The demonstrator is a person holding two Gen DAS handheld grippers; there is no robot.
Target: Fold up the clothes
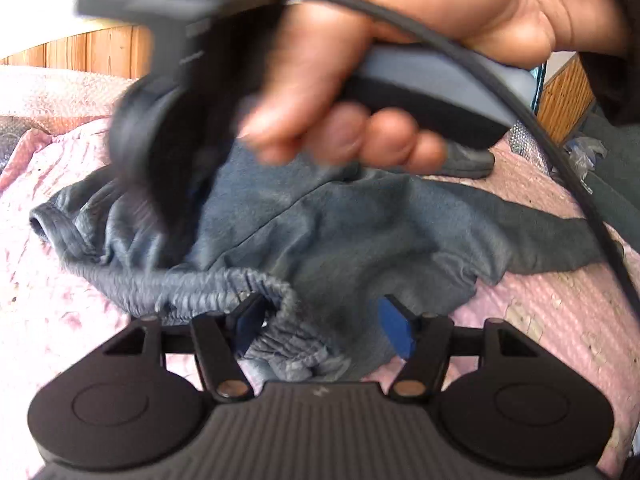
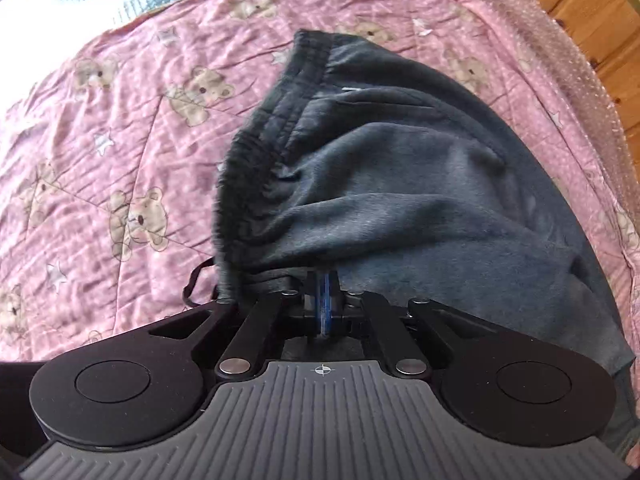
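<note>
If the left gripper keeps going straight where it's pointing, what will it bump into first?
Probably the gathered waistband of the dark grey trousers. It already lies bunched between the open left gripper, though depth is hard to judge.

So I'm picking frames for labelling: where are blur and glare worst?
Left wrist view: the hand and right gripper smear with motion blur. Right wrist view: sharper trousers, glare at the blanket's top-left corner.

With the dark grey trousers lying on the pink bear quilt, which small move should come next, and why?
Probably close the left gripper on the gathered elastic waistband of the dark grey fleece trousers: its jaws stand open with the band bunched between them, and the right gripper is shut at the fabric. Then both could lift it off the pink quilt.
</note>
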